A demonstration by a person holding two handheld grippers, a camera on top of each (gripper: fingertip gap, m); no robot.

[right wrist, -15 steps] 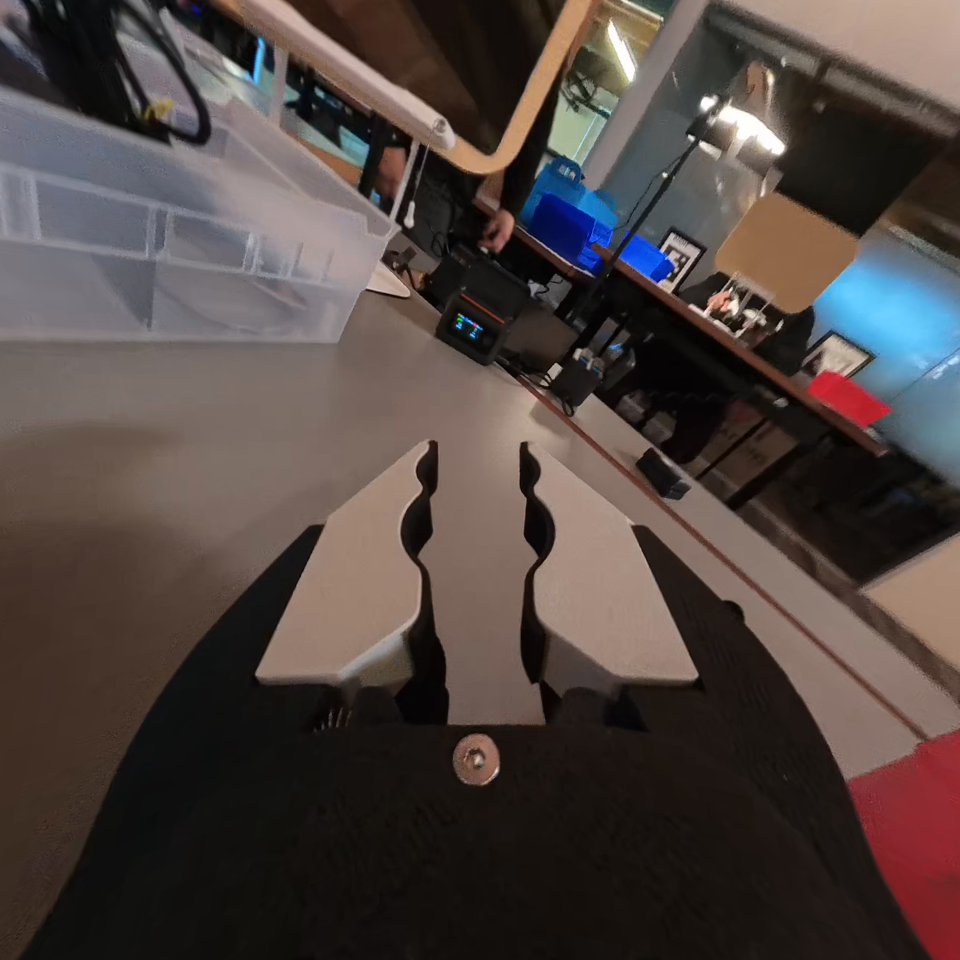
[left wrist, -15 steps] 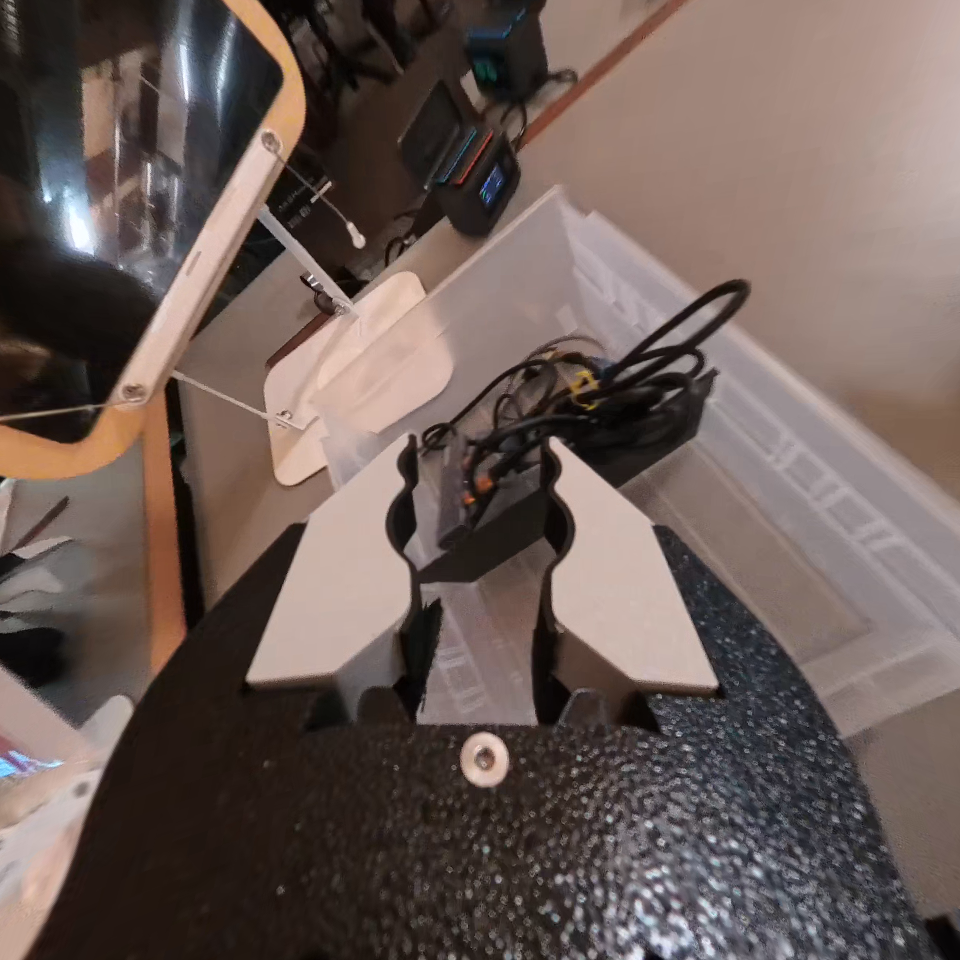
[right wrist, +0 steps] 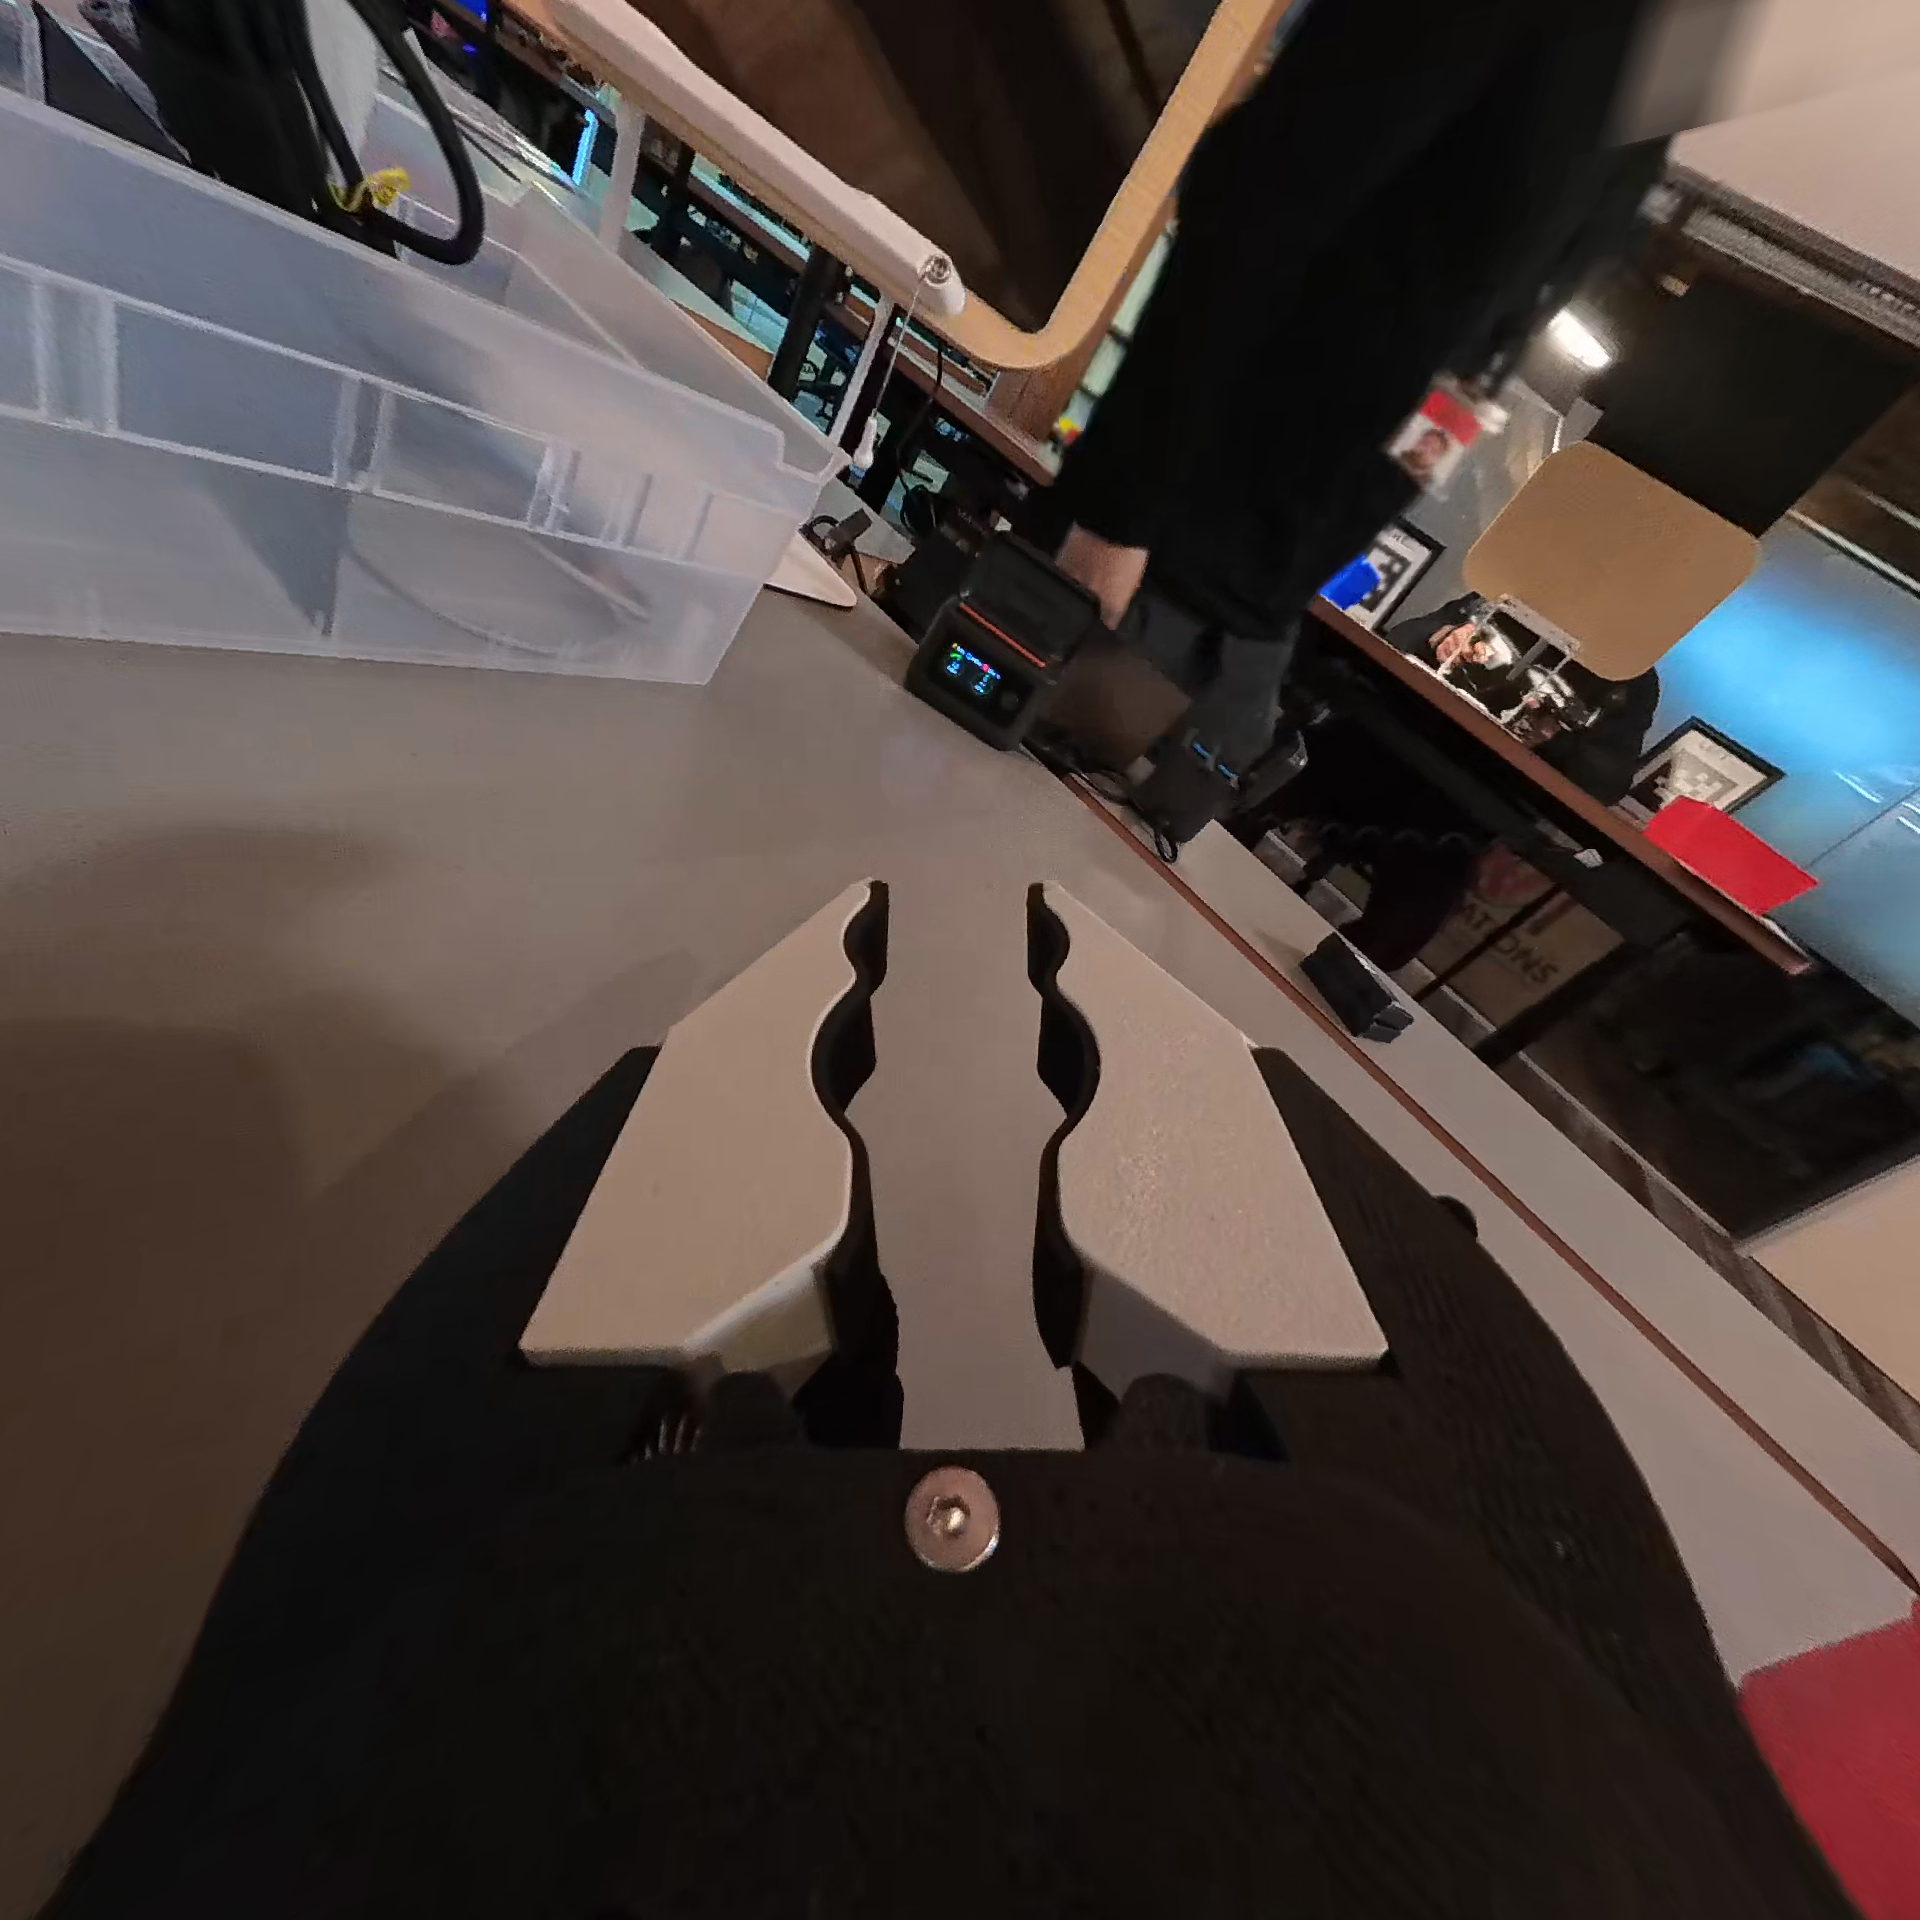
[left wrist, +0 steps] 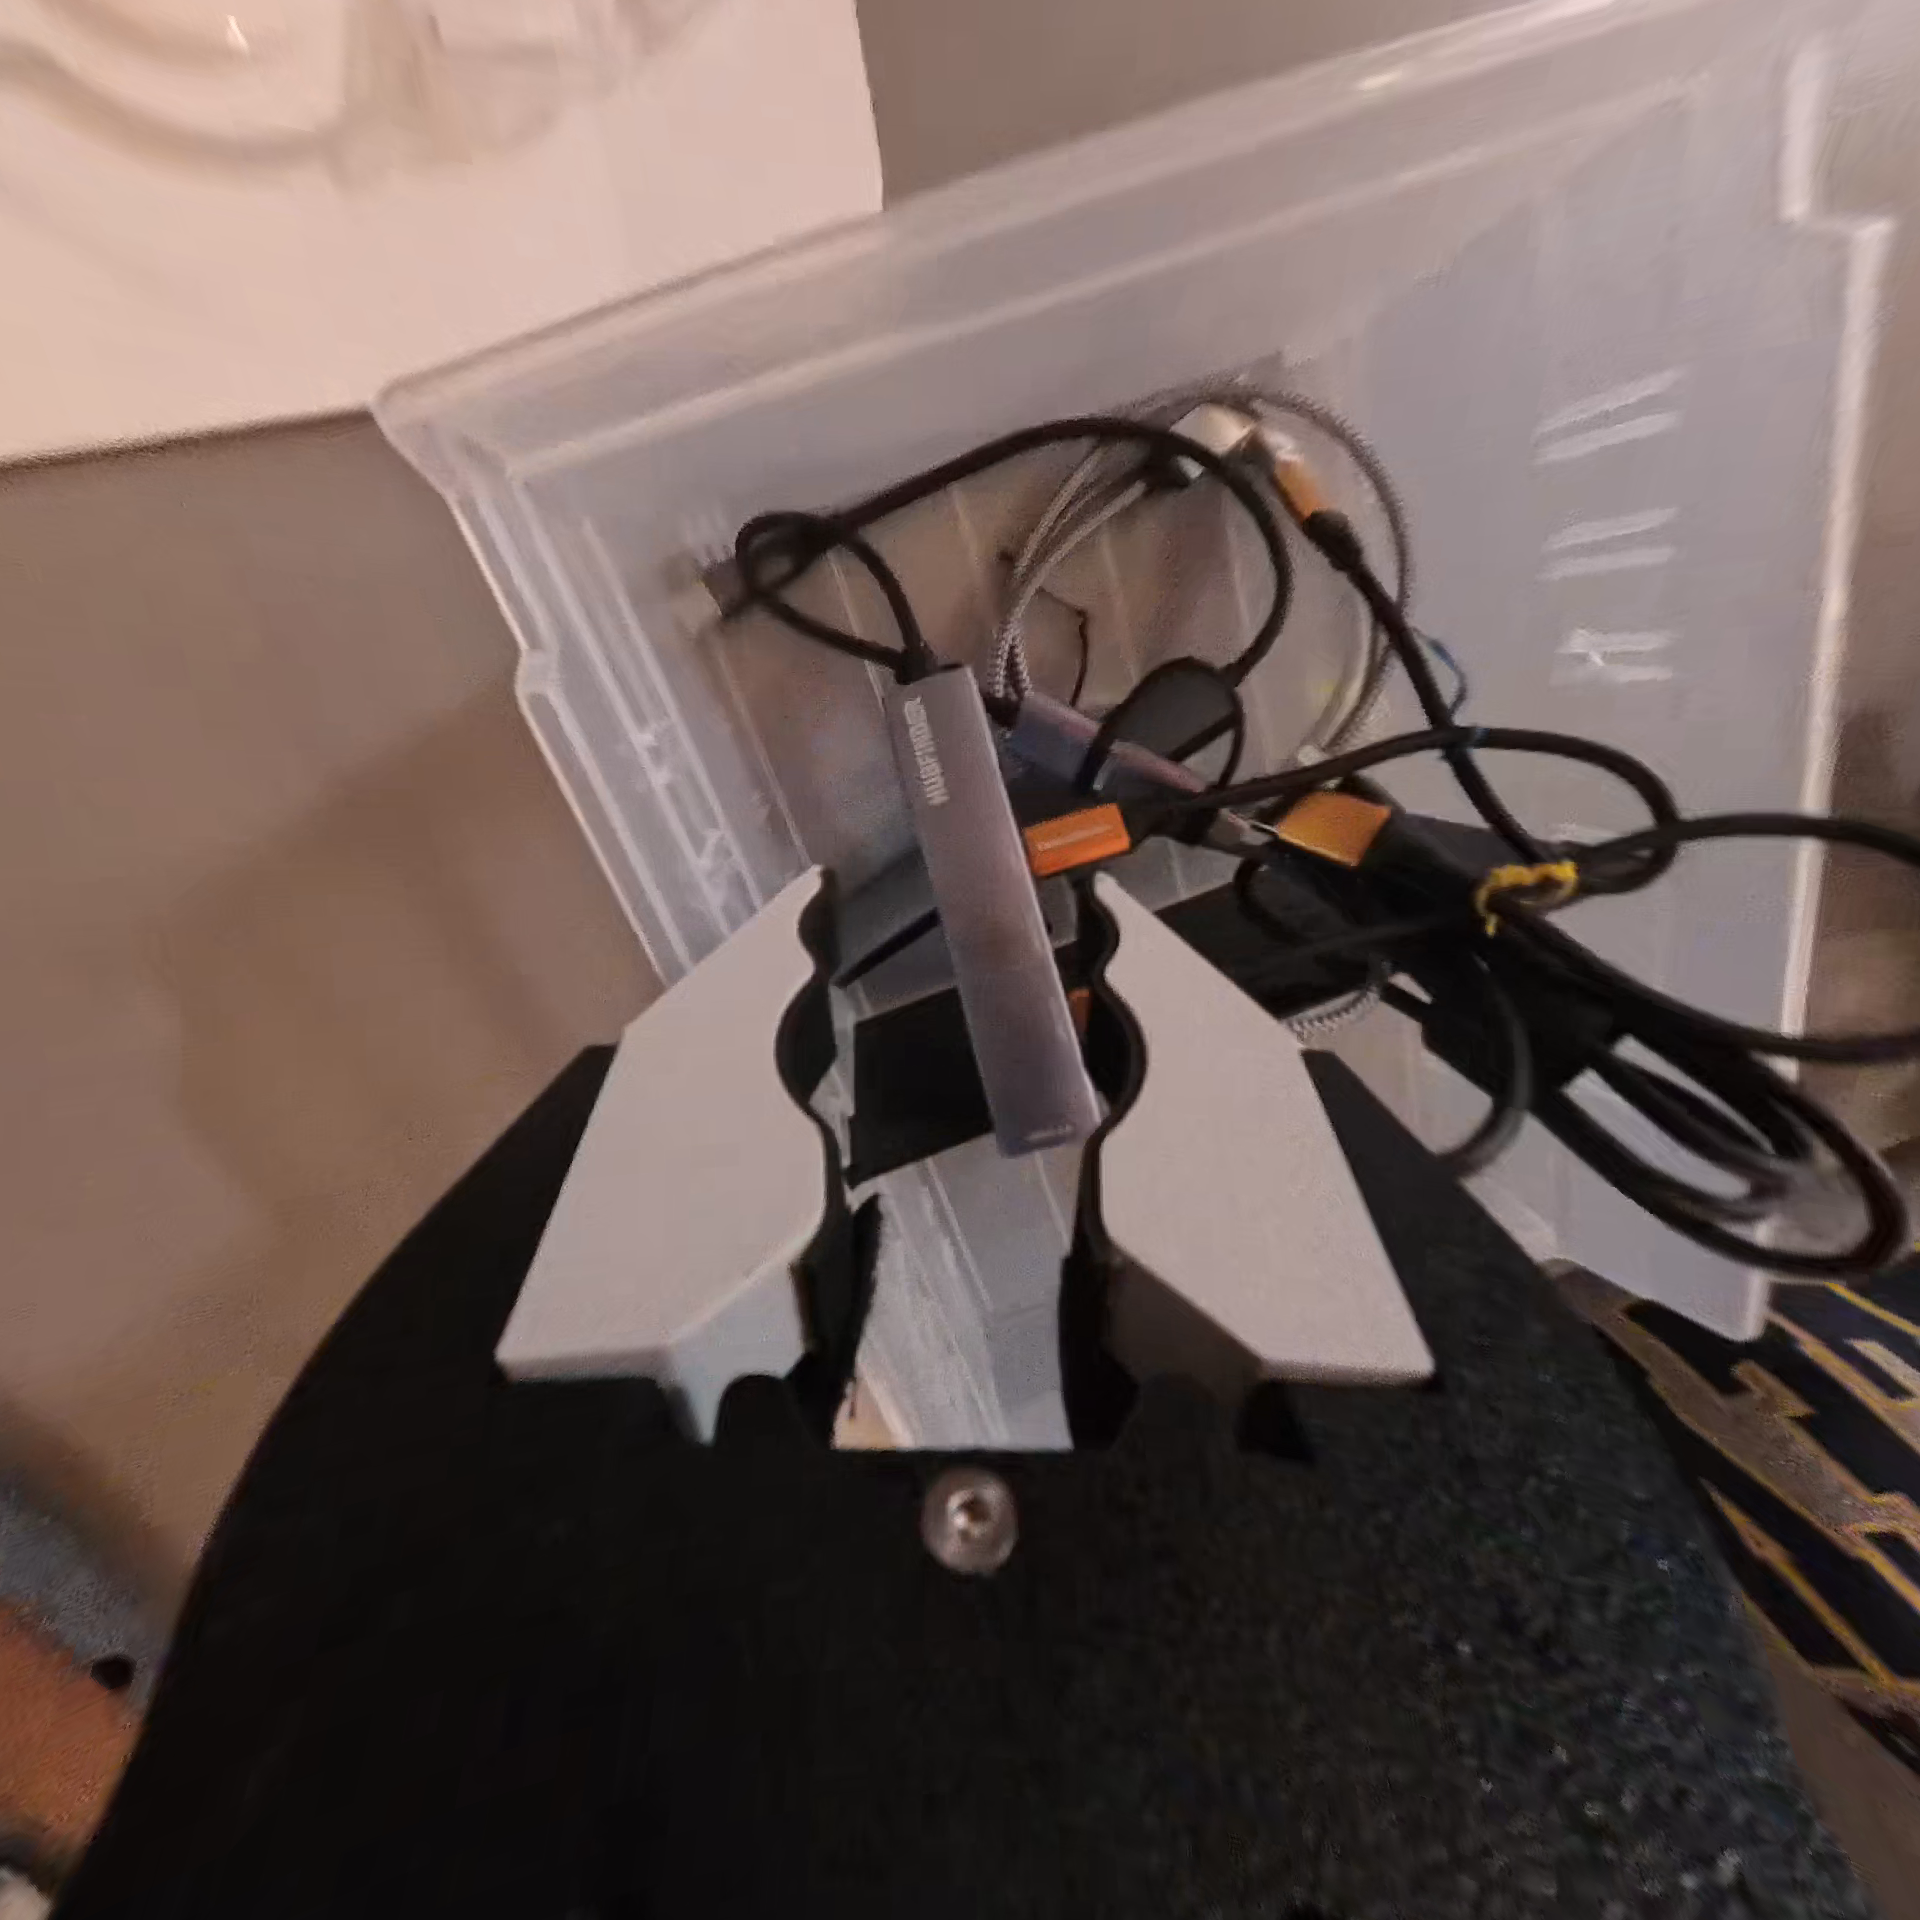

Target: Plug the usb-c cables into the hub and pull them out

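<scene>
A slim grey hub [left wrist: 977, 914] lies on a tangle of black cables [left wrist: 1621, 1091] inside a clear plastic bin [left wrist: 935, 312]. An orange-shelled plug [left wrist: 1075, 842] sits against the hub's right side, and another orange connector [left wrist: 1335, 826] lies further right. My left gripper [left wrist: 961, 888] is open. The hub's near end lies between its fingers, close to the right one. My right gripper [right wrist: 956, 894] is open and empty, low over the grey table [right wrist: 520, 810]. The bin [right wrist: 416, 499] and its cables [right wrist: 436, 156] are to its upper left.
A yellow tie [left wrist: 1522, 883] binds part of the cable bundle. A small black device with a lit screen [right wrist: 977, 675] stands at the table's far edge. A person in dark clothes [right wrist: 1299, 312] stands behind it. A red object [right wrist: 1849, 1766] lies at the near right. The left gripper's tips are roughly 35 cm from the right gripper's. The orange connector [left wrist: 1335, 826] lies some 5 cm from my left tips, 25 cm from my right tips.
My left gripper has moved in close over the bin, so the hub now lies between its fingers. My right gripper has barely moved. A person has stepped into the right wrist view.
</scene>
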